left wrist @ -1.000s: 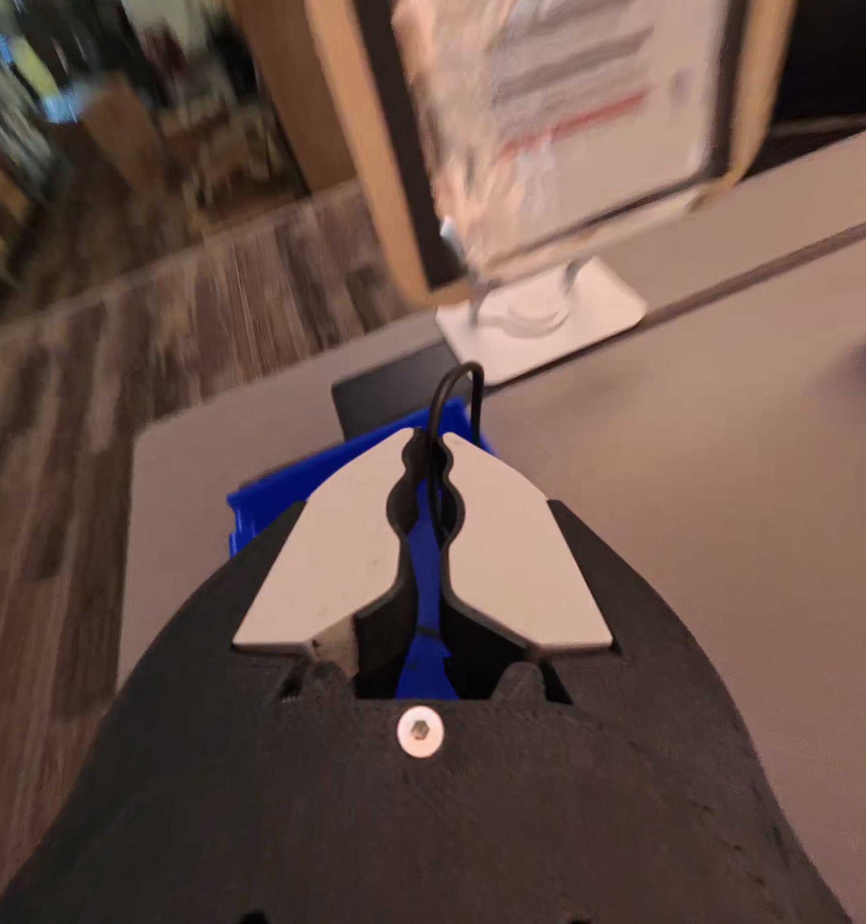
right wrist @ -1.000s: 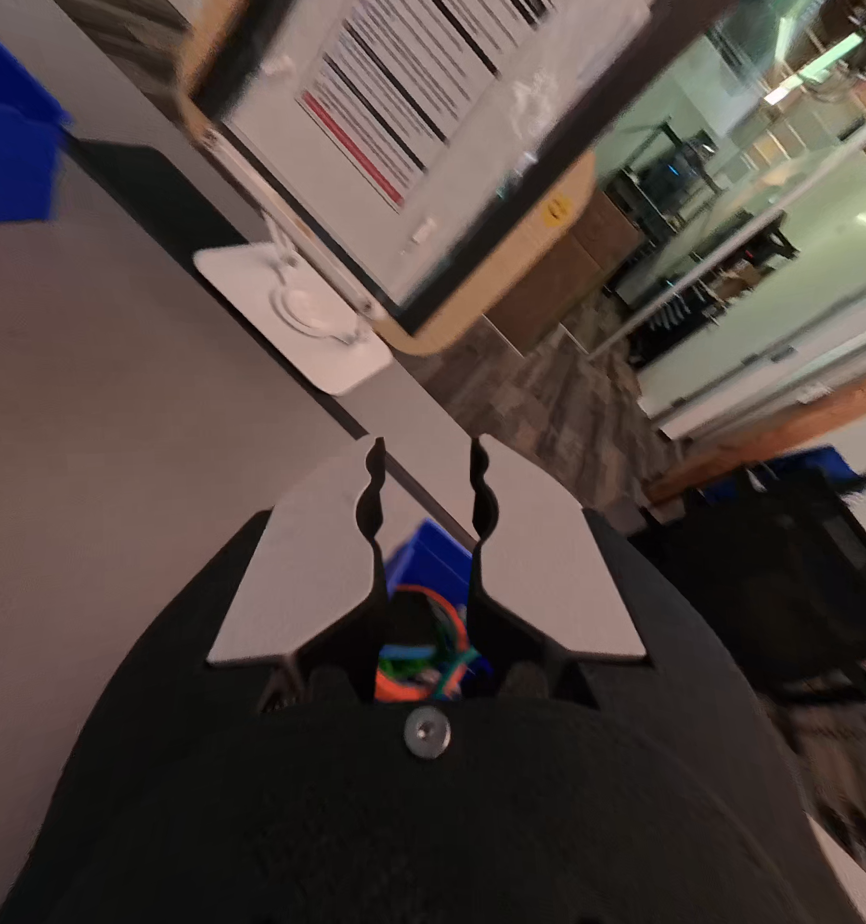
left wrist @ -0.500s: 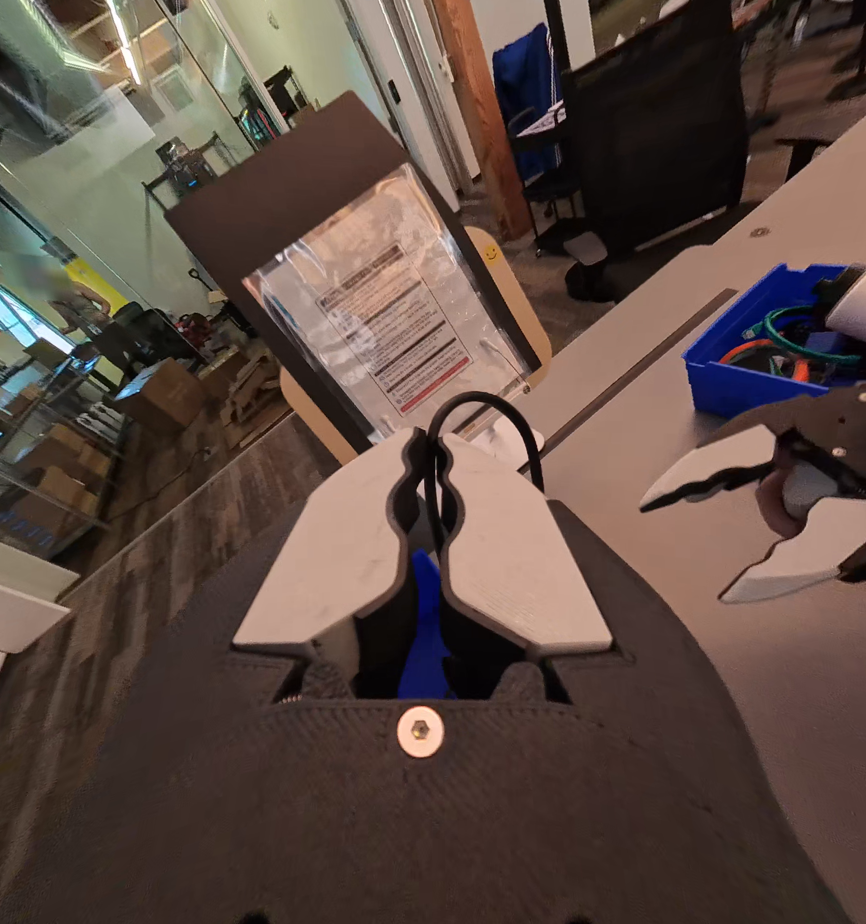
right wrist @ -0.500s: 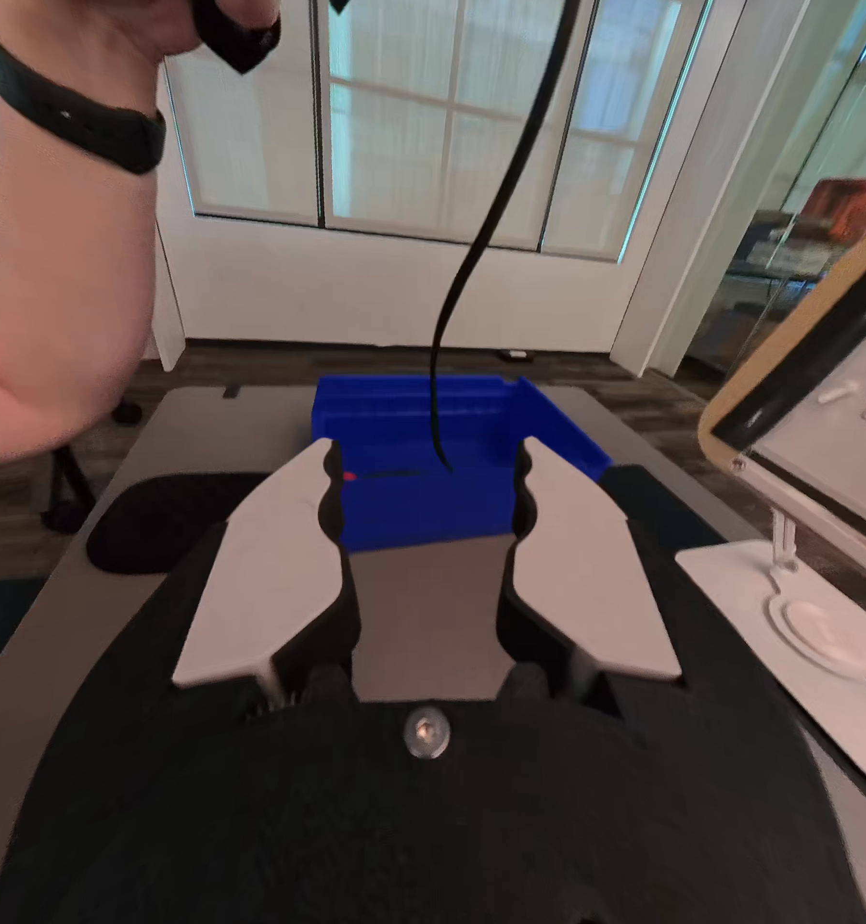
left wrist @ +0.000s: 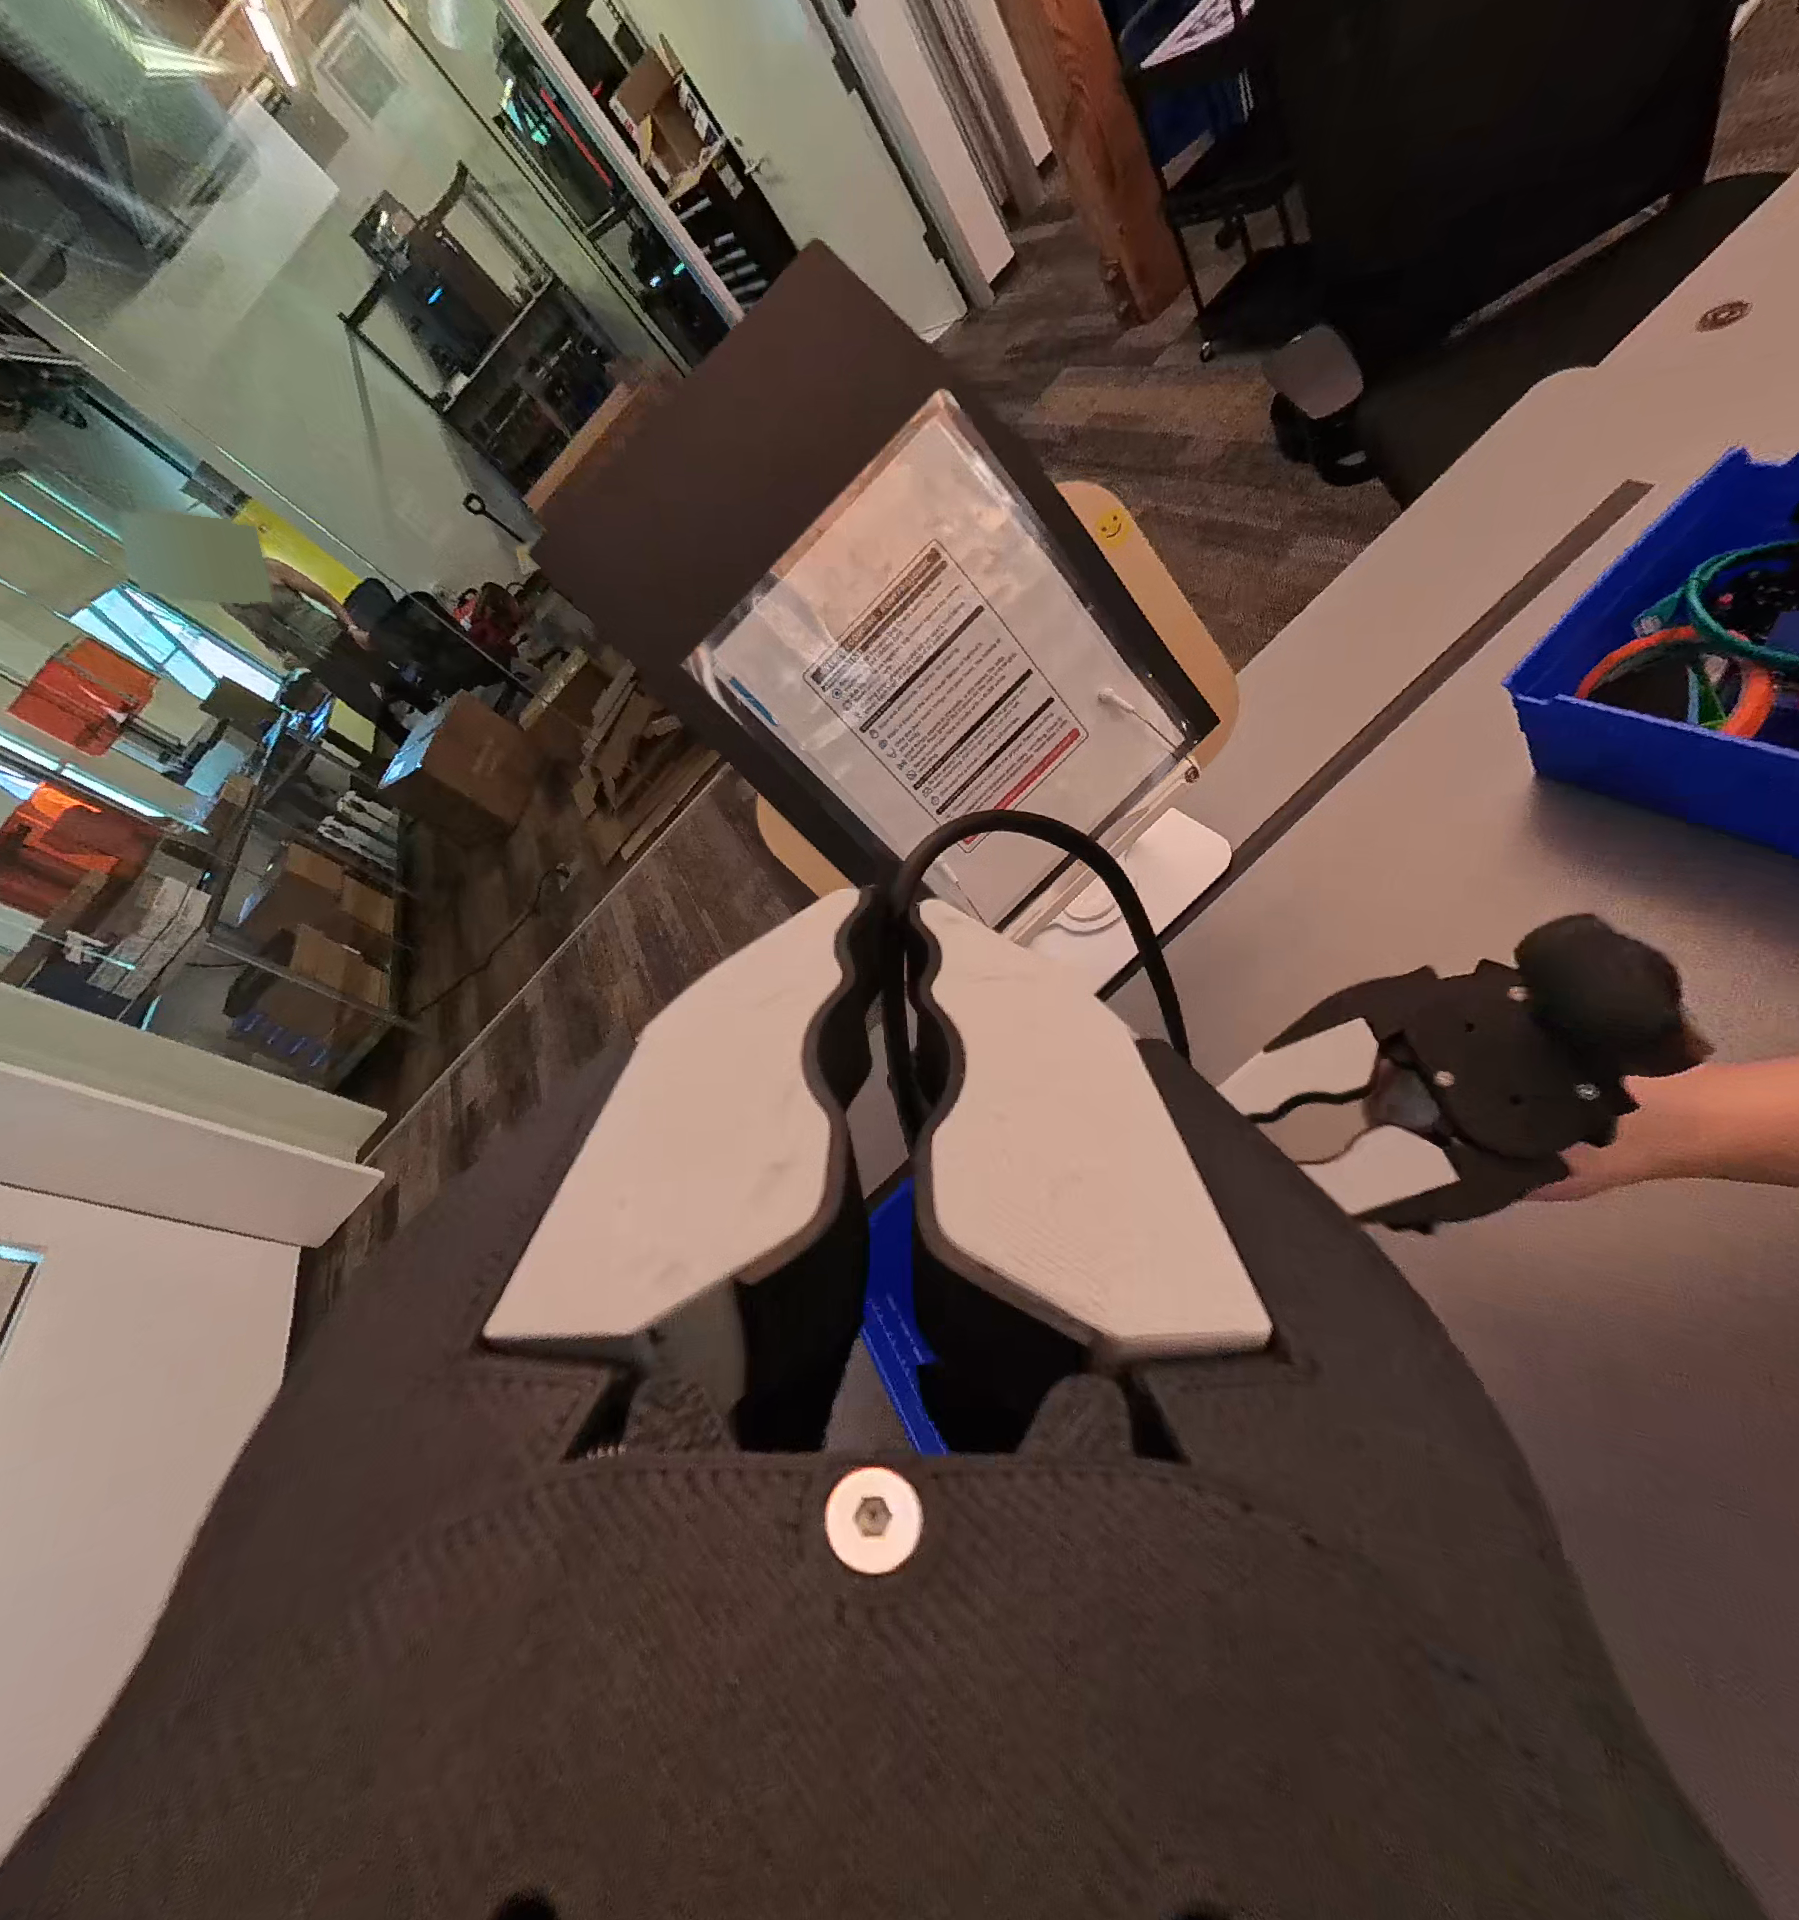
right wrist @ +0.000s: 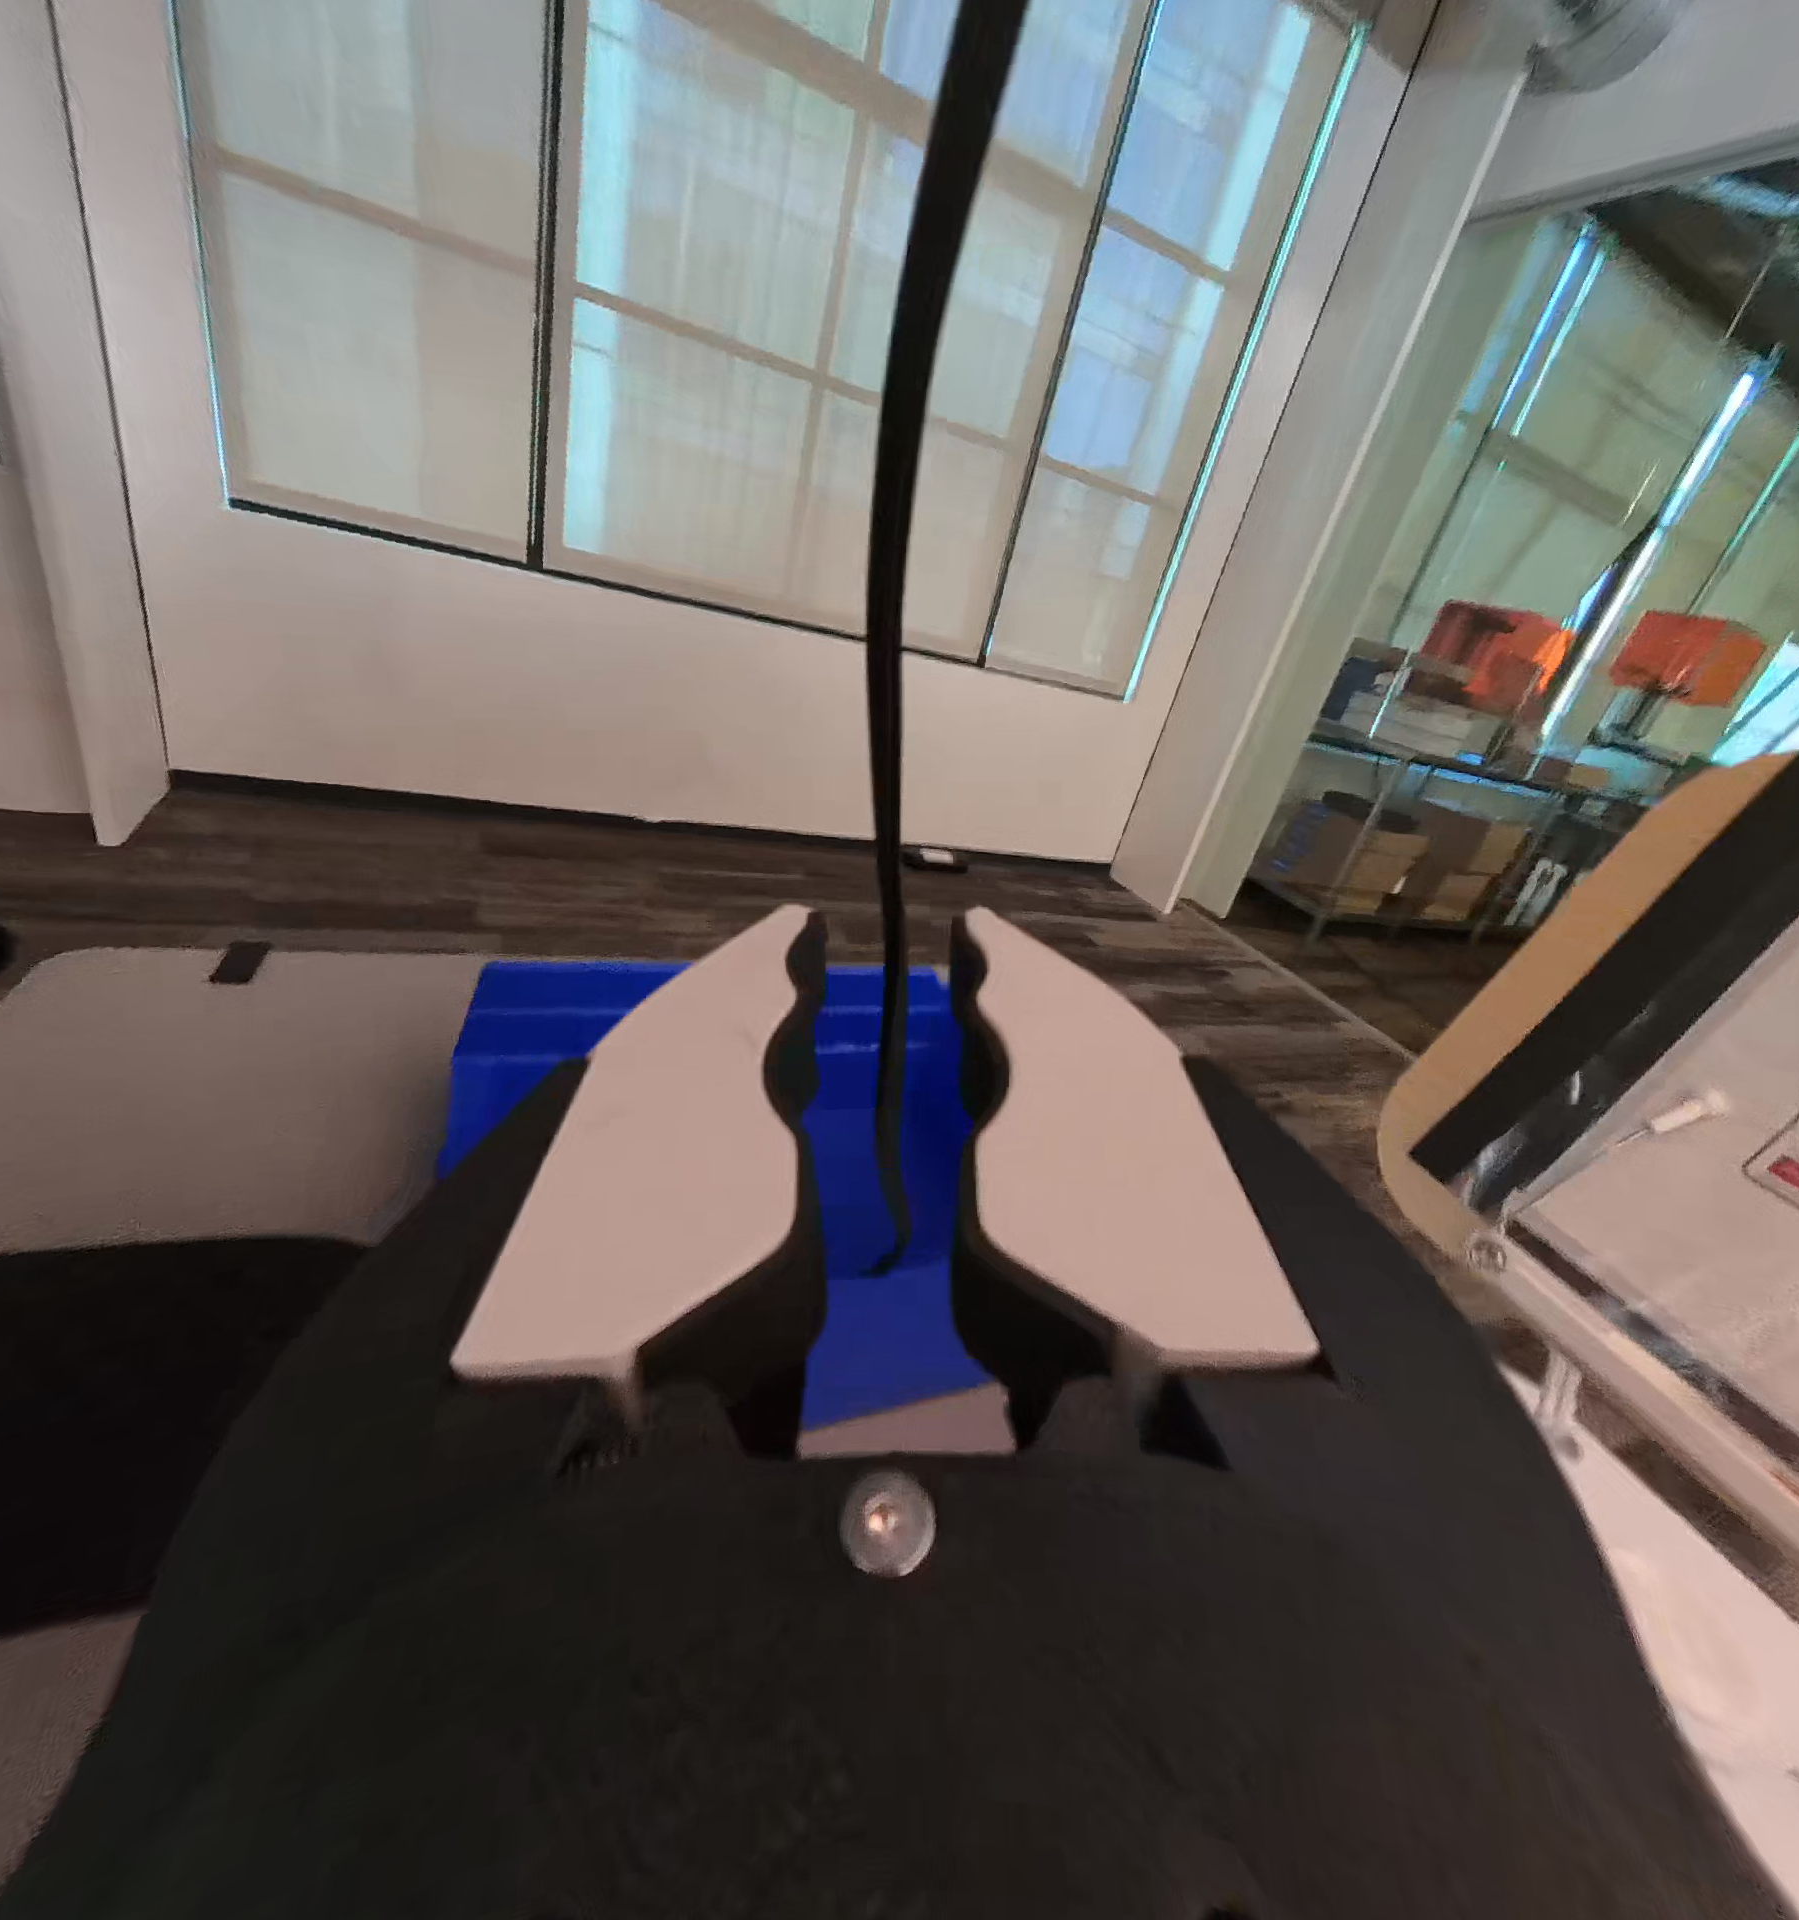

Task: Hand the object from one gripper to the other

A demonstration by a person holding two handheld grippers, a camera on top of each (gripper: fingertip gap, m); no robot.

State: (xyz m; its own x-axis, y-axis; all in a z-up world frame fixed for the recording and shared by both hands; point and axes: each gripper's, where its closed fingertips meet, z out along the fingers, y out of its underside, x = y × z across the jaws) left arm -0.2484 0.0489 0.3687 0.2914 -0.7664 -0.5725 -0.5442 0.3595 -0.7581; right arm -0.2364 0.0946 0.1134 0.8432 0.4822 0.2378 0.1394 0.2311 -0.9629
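My left gripper point(left wrist: 890, 920) is shut on a thin black cable point(left wrist: 1020, 831). The cable loops out of the fingertips and drops to the right. In the right wrist view the same cable point(right wrist: 890, 623) hangs straight down from above, and its loose end sits between my right gripper's point(right wrist: 887, 925) fingers. A gap shows on both sides of the cable, so the pads do not press on it and the right gripper is open. The right gripper also shows in the left wrist view point(left wrist: 1394, 1101), low over the table, held by a hand.
A blue bin point(right wrist: 666, 997) stands on the grey table point(right wrist: 199, 1091) under the hanging cable. Another blue bin point(left wrist: 1684, 748) with coloured cables sits at the far right. A clear sign stand point(left wrist: 978, 675) stands at the table's far edge. A black mat point(right wrist: 95, 1403) lies at the left. My right fingertips sit around 25 centimetres from my left ones.
My right gripper has moved up to the hanging cable and its fingers have narrowed around it without touching. My left gripper has stayed shut on the cable.
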